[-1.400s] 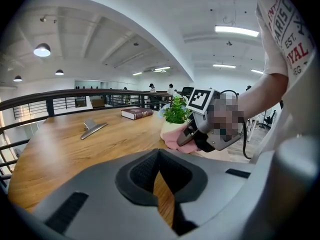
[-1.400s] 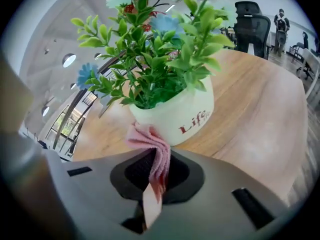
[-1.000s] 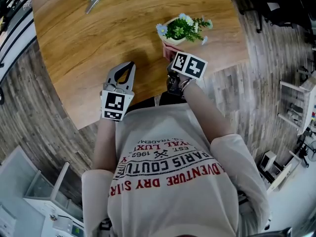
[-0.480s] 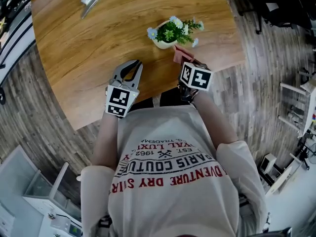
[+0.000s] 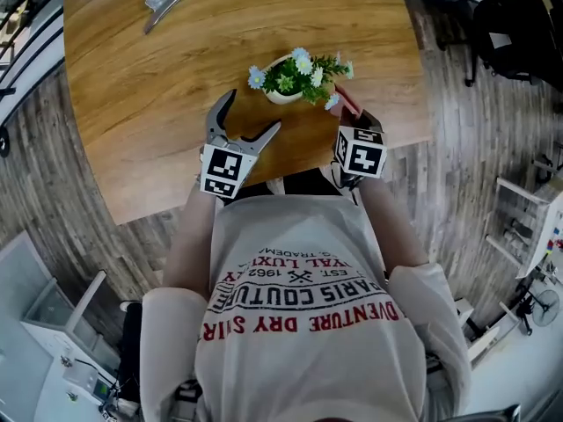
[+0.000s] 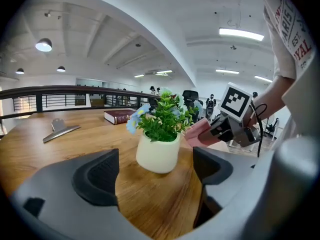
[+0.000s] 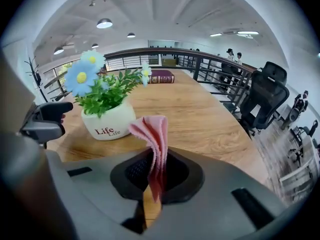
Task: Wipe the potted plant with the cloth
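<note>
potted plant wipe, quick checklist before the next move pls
1. Cloth gripped by the right gripper: ok. Its jaws are shut on the pink cloth, and a fold stands up above them.
2. Left gripper ready to steady the pot: ok. Its jaws have just been opening and stand wide, with nothing between them; the pot is just ahead.
3. Potted plant upright on the table: ok.
4. Cloth touching the plant: cannot tell. It is close beside the leaves, but no view shows contact.
5. Other things away from the pot: ok. The book and the metal clip lie well off.
</note>
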A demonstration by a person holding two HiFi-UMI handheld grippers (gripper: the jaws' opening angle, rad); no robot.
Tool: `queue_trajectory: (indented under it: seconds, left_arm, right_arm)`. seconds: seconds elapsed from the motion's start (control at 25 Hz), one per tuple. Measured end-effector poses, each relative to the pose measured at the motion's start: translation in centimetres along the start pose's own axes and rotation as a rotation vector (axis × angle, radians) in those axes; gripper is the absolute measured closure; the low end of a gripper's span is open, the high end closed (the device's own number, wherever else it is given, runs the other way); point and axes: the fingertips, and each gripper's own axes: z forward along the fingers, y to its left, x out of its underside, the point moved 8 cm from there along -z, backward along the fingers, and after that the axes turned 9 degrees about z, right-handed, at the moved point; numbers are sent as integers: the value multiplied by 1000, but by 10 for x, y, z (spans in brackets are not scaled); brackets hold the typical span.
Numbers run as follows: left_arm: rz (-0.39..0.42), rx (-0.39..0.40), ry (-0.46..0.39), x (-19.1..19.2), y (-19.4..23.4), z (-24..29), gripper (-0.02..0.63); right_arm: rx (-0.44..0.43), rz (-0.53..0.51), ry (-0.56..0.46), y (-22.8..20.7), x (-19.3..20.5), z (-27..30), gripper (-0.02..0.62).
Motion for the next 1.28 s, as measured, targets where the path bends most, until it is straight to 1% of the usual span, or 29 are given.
queue_trajectory:
  seconds: [0.16,0.28,0.44,0.56,0.64,0.76,0.88,1.12,1.28]
  left_arm:
    - [12,5,16,-3,-2,28,112]
    - [35,27,17,-5,-2,45,104]
    - [108,69,10,-6,2,60,103]
    - [190,124,27,-7,4,68,103]
    - [221,165,23,-10,3,73,103]
    - [236,204,23,-13,2,83,103]
    - [254,213,22,-15,4,91,103]
    - [244,247,7,-13,7,101,104]
    - [248,245,-9,-14,7,101,104]
  right_arm:
    - [-57,33,12,-18,-13,9,558]
    - [-82,13,20,-26,-20,17,558]
    - [-116,-27,16,-34,-30,27,558]
    - [-134,-47,22,-37,-34,33,558]
    - [-144,-65,30,-37,-34,36,558]
    - [-150,-99,31,-37,-33,40,558]
    - [-157,-115,28,-35,-35,43,558]
    - [-163,-113,38,-33,-36,50,558]
    - [-165,-119,44,-34,-36,51,558]
